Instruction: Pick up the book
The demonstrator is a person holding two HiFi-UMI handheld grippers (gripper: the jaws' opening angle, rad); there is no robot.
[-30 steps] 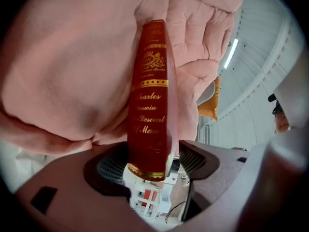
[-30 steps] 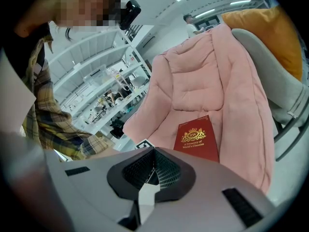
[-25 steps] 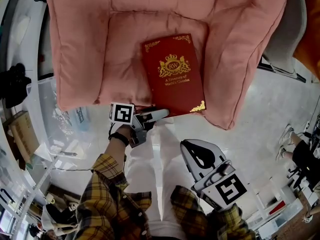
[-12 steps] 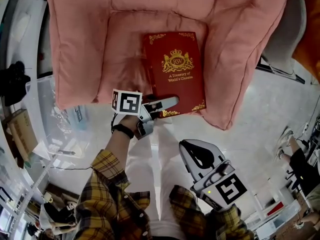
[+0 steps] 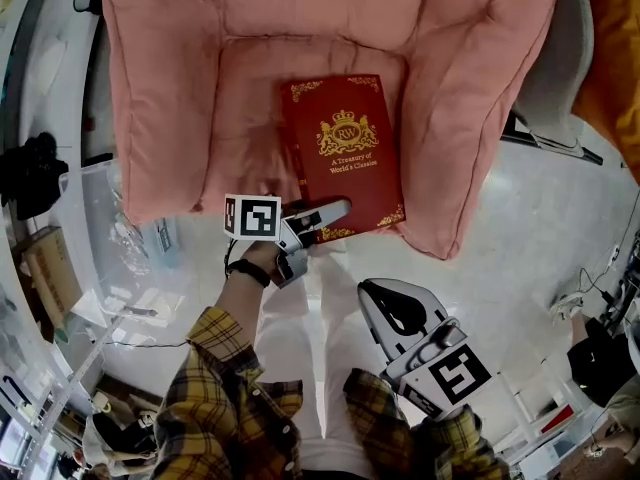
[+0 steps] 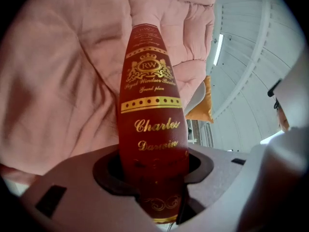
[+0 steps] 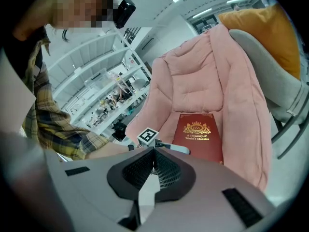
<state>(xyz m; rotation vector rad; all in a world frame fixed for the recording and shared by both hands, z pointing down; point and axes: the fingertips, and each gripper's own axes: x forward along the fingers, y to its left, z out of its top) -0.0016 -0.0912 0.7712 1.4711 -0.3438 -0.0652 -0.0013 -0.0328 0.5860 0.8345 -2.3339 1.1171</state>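
Note:
A red hardback book [image 5: 345,153] with gold print lies on the seat of a pink padded armchair [image 5: 170,88]. My left gripper [image 5: 330,213] is at the book's near left corner. In the left gripper view the spine [image 6: 152,129] fills the gap between the jaws. They have just been closing and their pads now press on it. My right gripper [image 5: 378,296] hangs shut and empty over the floor, in front of the chair. In the right gripper view its jaws [image 7: 154,161] meet, and the book [image 7: 199,137] lies beyond them.
A clear plastic box [image 5: 110,228] stands left of the armchair. An orange cushion [image 5: 610,48] rests on a grey chair shell [image 5: 560,78] at the right. White floor [image 5: 540,228] lies right of the chair. The person's white trousers [image 5: 310,348] fill the lower middle.
My left gripper slid right onto the book's near left corner and its jaws narrowed around the spine. The book shifted slightly on the seat. The right gripper stayed put.

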